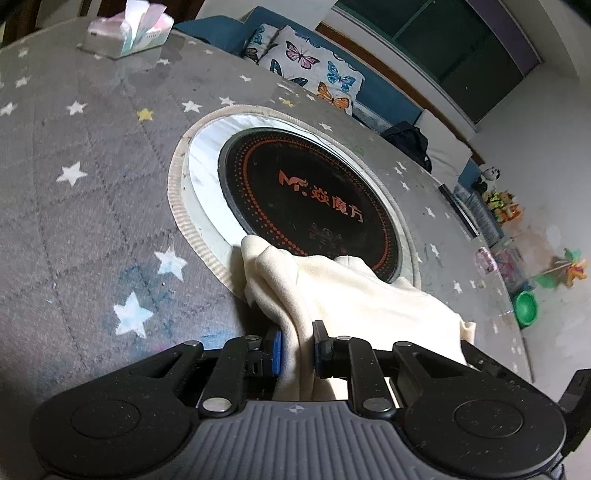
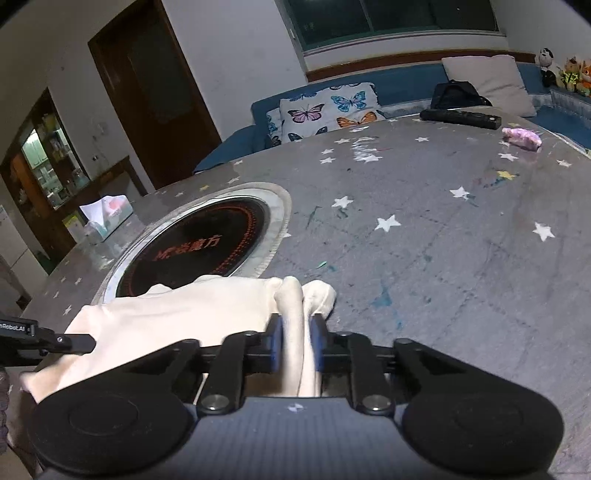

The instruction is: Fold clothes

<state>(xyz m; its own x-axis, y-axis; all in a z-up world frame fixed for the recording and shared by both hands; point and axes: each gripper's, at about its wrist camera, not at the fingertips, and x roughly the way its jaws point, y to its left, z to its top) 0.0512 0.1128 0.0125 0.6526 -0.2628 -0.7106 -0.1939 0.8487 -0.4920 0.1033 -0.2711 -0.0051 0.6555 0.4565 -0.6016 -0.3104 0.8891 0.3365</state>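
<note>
A cream garment (image 1: 362, 295) lies on the grey star-patterned table cover (image 1: 92, 206), its far edge over the rim of the black round cooktop (image 1: 310, 199). My left gripper (image 1: 297, 341) is shut on a bunched fold of the garment near its left end. In the right wrist view the same garment (image 2: 177, 314) stretches to the left. My right gripper (image 2: 297, 332) is shut on a bunched fold at its right end. The other gripper's black body (image 2: 44, 339) shows at the left edge.
A tissue box (image 1: 129, 29) stands at the far side of the table. A black remote (image 2: 460, 118) and a pink wad (image 2: 522, 137) lie at the far right. A blue sofa with a butterfly cushion (image 2: 325, 110) is beyond the table. Toys and a green bowl (image 1: 526, 304) lie on the floor.
</note>
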